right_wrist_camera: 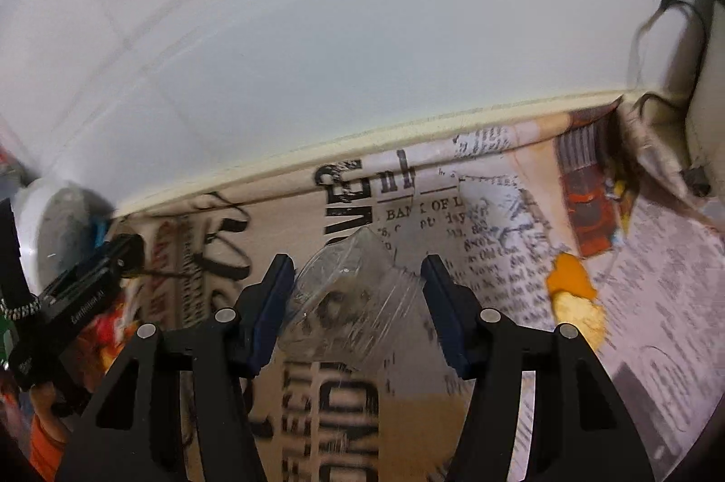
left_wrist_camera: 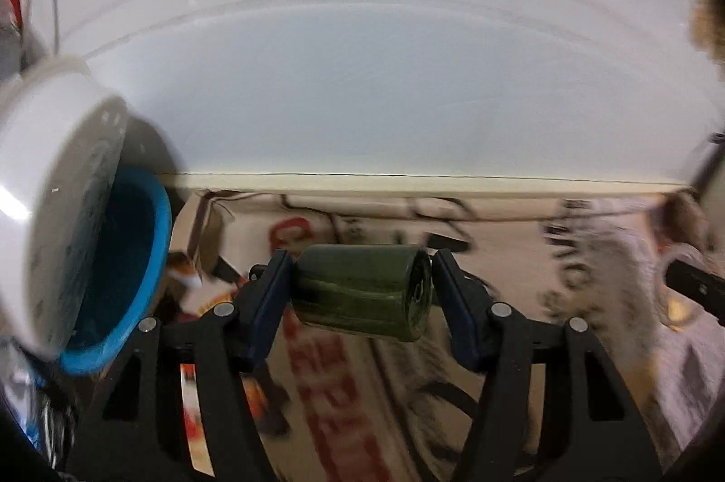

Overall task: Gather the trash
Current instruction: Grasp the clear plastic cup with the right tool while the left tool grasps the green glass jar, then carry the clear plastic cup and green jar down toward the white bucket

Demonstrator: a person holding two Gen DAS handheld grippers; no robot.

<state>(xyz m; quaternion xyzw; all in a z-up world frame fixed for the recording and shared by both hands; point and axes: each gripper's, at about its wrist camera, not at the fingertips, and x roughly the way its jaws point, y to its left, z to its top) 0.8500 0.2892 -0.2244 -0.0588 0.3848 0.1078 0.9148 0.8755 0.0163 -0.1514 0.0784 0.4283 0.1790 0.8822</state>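
My left gripper [left_wrist_camera: 362, 261] is shut on a dark green roll [left_wrist_camera: 358, 294], which lies crosswise between the blue pads and hangs above the newspaper-print table cover [left_wrist_camera: 521, 255]. Close on its left a white bin [left_wrist_camera: 41, 219] with a blue liner rim [left_wrist_camera: 158, 237] tilts its mouth toward me. My right gripper [right_wrist_camera: 357, 262] is shut on a crumpled piece of clear plastic film [right_wrist_camera: 353, 301], both pads touching it, over the same printed cover [right_wrist_camera: 489, 246]. An orange and yellow scrap [right_wrist_camera: 573, 291] lies on the cover to the right of the right gripper.
A white wall [left_wrist_camera: 362, 97] rises right behind the table's back edge. In the right wrist view the black body of the other gripper [right_wrist_camera: 77, 301] and an orange sleeve [right_wrist_camera: 45, 445] sit at the far left. Dark cables [right_wrist_camera: 666, 11] hang at the back right corner.
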